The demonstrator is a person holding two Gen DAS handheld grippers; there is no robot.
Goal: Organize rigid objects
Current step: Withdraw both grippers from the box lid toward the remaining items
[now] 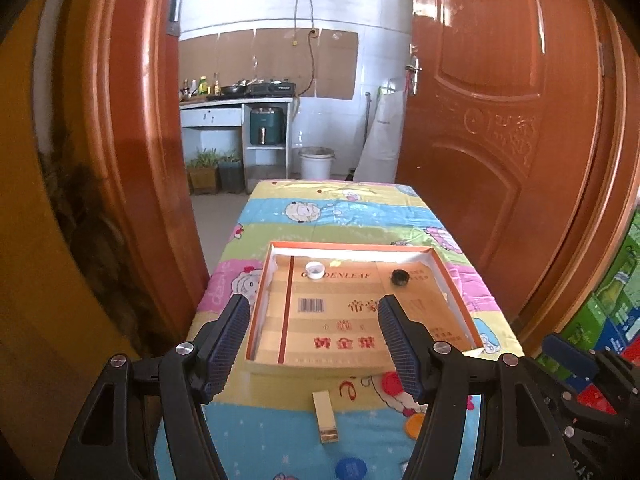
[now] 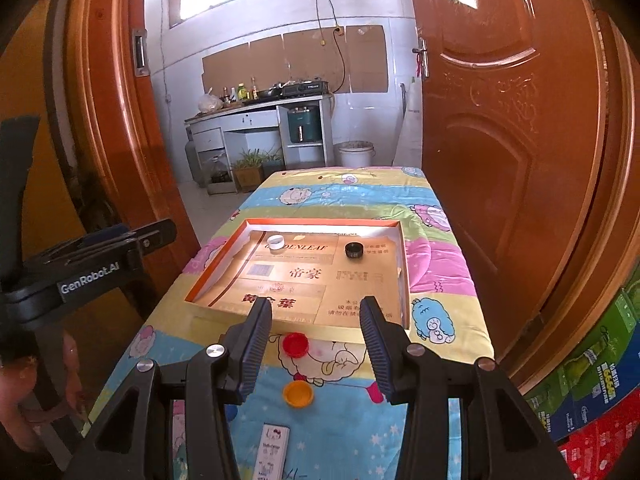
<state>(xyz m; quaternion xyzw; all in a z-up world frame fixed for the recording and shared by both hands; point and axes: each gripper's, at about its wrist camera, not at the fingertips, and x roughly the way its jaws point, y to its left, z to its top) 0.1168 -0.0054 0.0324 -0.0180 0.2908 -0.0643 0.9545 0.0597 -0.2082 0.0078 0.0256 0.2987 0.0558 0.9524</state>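
A shallow orange-rimmed cardboard tray [image 1: 260,300] [image 2: 404,264] lies on the cartoon-print table. Inside it, at the far end, sit a white cap [image 1: 314,269] [image 2: 276,243] and a black cap [image 1: 399,277] [image 2: 354,249]. In front of the tray lie a red cap [image 2: 295,344], an orange cap [image 2: 297,395] and a blue cap [image 1: 351,469]. A small cream box [image 1: 325,416] lies near the front, and a white printed box [image 2: 272,450] shows in the right wrist view. My left gripper [image 1: 312,316] is open and empty above the tray's near edge. My right gripper [image 2: 316,320] is open and empty above the red cap.
The narrow table [image 1: 332,208] stands in a doorway between the brown door frame [image 1: 132,140] and the open door [image 1: 500,140]. Stacked colourful cartons [image 2: 600,380] stand on the right. A kitchen counter [image 1: 240,100] and white bucket [image 1: 316,162] are beyond.
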